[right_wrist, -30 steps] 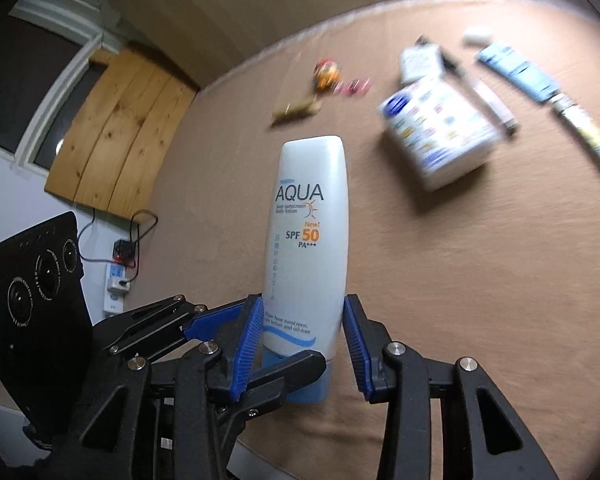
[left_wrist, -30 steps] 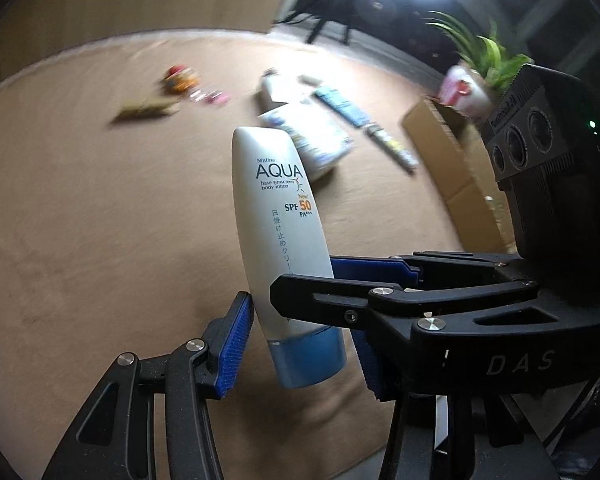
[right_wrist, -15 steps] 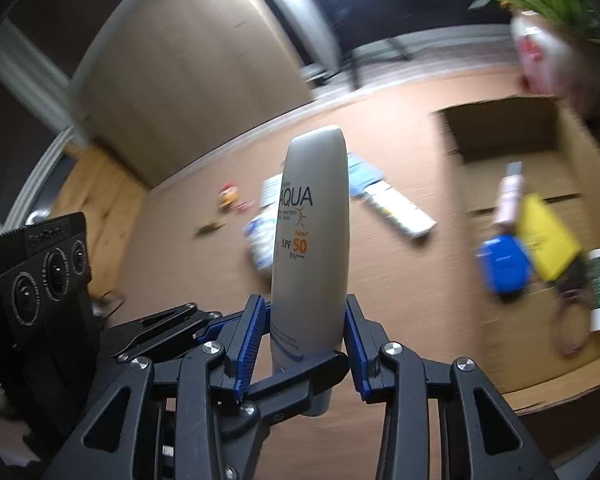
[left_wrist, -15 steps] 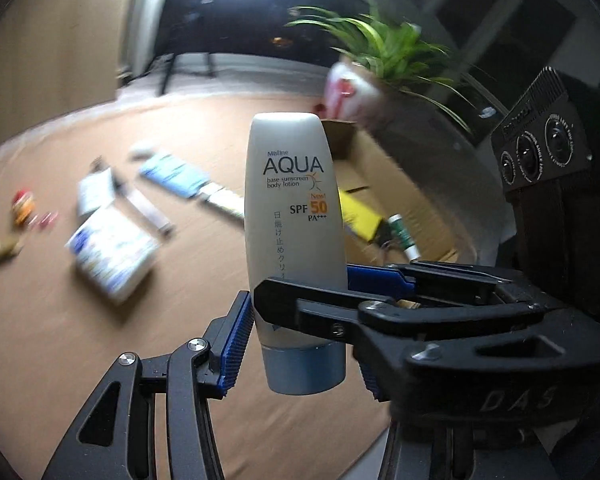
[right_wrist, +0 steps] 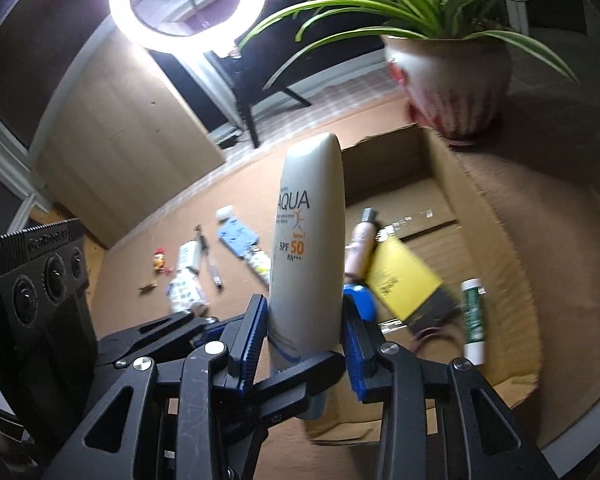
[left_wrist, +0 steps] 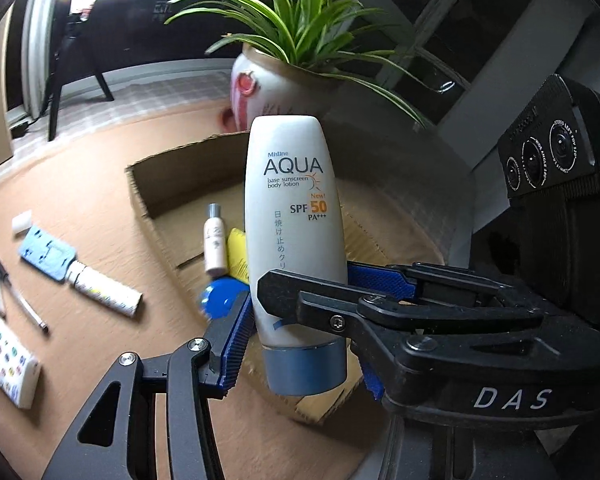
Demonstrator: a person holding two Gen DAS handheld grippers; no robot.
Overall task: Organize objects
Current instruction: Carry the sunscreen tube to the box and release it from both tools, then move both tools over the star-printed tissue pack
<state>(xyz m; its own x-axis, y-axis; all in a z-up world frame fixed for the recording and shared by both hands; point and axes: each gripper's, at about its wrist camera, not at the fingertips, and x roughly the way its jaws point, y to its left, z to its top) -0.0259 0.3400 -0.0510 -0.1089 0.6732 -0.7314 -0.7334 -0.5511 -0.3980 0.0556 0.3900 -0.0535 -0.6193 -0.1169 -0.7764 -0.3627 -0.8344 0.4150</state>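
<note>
A white AQUA sunscreen bottle (left_wrist: 294, 208) (right_wrist: 308, 240) with a blue cap is held upright, cap down, over the near edge of an open cardboard box (left_wrist: 160, 184) (right_wrist: 480, 208). My right gripper (right_wrist: 302, 336) is shut on it, its blue pads pressing the bottle's narrow sides. My left gripper (left_wrist: 308, 304) straddles the bottle's wide face. Its jaws are opening and the pads do not visibly press. Inside the box lie a small beige bottle (left_wrist: 215, 240), a yellow packet (right_wrist: 404, 280), a blue round item (left_wrist: 220, 300) and a green tube (right_wrist: 474, 320).
A potted plant (left_wrist: 276, 92) (right_wrist: 452, 80) stands just behind the box. Left of the box on the brown table lie a blue-and-white tube (left_wrist: 80, 276), a pen (left_wrist: 20, 304) and a patterned tissue pack (left_wrist: 8, 360). A ring light (right_wrist: 188, 4) glares at the back.
Both grippers have carried the bottle from over the loose items on the table across to the cardboard box, which now fills the view with the plant.
</note>
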